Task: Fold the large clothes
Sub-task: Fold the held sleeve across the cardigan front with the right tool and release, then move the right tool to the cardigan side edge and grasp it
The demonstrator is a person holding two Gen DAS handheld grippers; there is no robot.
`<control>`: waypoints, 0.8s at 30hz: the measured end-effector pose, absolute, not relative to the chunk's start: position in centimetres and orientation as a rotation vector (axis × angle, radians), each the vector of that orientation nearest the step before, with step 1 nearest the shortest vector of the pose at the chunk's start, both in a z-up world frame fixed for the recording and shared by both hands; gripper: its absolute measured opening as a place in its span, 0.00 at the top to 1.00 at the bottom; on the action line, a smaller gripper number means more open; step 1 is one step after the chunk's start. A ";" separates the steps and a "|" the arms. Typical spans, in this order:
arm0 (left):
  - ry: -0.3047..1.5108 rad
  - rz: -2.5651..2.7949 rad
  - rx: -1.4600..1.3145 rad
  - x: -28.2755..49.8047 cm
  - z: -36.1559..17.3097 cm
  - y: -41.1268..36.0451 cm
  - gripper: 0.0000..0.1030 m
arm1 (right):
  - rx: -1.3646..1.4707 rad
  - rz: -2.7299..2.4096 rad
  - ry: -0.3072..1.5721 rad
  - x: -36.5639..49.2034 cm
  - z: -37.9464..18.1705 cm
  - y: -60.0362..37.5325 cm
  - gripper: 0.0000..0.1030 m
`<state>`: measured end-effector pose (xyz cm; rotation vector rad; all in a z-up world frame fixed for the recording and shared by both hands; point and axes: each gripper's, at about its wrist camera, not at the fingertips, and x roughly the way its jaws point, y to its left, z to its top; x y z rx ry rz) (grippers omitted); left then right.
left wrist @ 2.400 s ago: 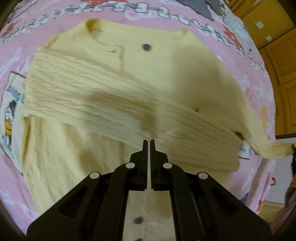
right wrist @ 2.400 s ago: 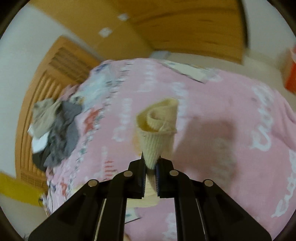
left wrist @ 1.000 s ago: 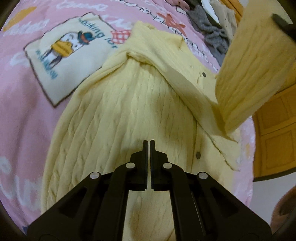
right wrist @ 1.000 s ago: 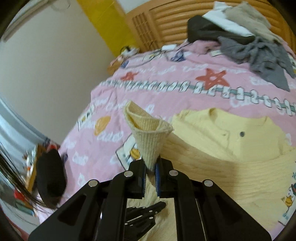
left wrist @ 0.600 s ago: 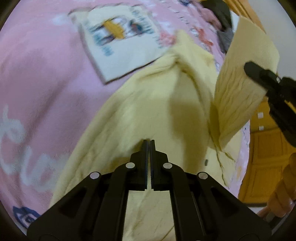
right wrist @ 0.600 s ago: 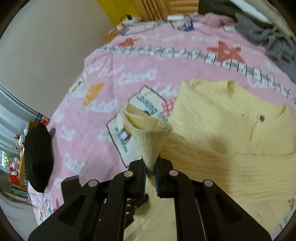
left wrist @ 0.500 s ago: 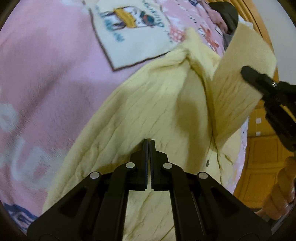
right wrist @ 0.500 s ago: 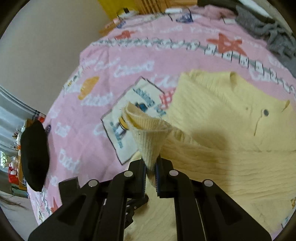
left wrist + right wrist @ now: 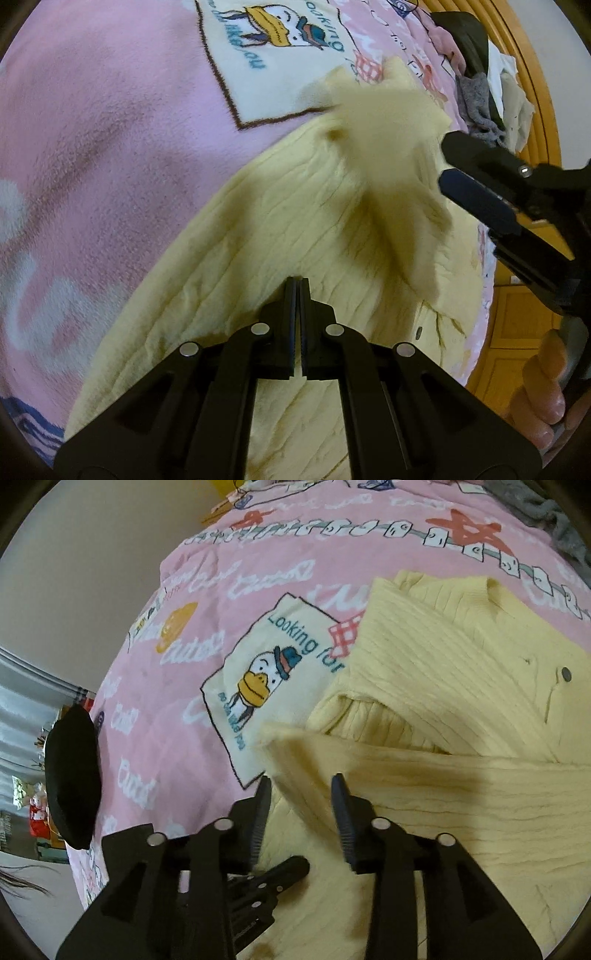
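A pale yellow knit cardigan (image 9: 443, 686) lies on the pink bed cover (image 9: 207, 590). One sleeve (image 9: 424, 775) is folded across its body. Its cuff (image 9: 288, 746) drops free just beyond my right gripper (image 9: 299, 786), which is open. In the left wrist view the blurred cuff (image 9: 388, 147) falls onto the cardigan (image 9: 295, 236), with the right gripper's fingers (image 9: 476, 188) beside it. My left gripper (image 9: 298, 284) is shut and empty, low over the cardigan's body. It also shows below the right gripper (image 9: 291, 871).
A duck picture patch (image 9: 266, 679) is printed on the cover left of the cardigan. A pile of grey and dark clothes (image 9: 480, 92) lies by the wooden headboard (image 9: 532, 74). A black round object (image 9: 74, 779) sits past the bed's left edge.
My right gripper has opened and let go of the sleeve cuff, which falls onto the cardigan after being carried across it. My left gripper stays shut over the body.
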<state>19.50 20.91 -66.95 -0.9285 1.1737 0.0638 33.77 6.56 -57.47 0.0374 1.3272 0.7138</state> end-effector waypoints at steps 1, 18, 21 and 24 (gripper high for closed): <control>1.173 0.067 -0.924 19.5 -66.9 20.8 0.98 | 0.040 0.709 1.321 33.8 -57.2 6.3 0.64; 1.166 0.081 -0.931 19.2 -66.6 20.7 0.98 | 0.215 0.516 1.177 34.7 -52.5 -6.2 0.61; 1.171 0.041 -0.842 19.6 -65.2 20.2 0.98 | 0.186 0.398 1.177 36.4 -51.7 -10.8 0.61; 1.129 -0.001 -0.757 20.0 -62.5 19.2 0.98 | 0.134 0.270 1.142 38.6 -50.5 -16.0 0.61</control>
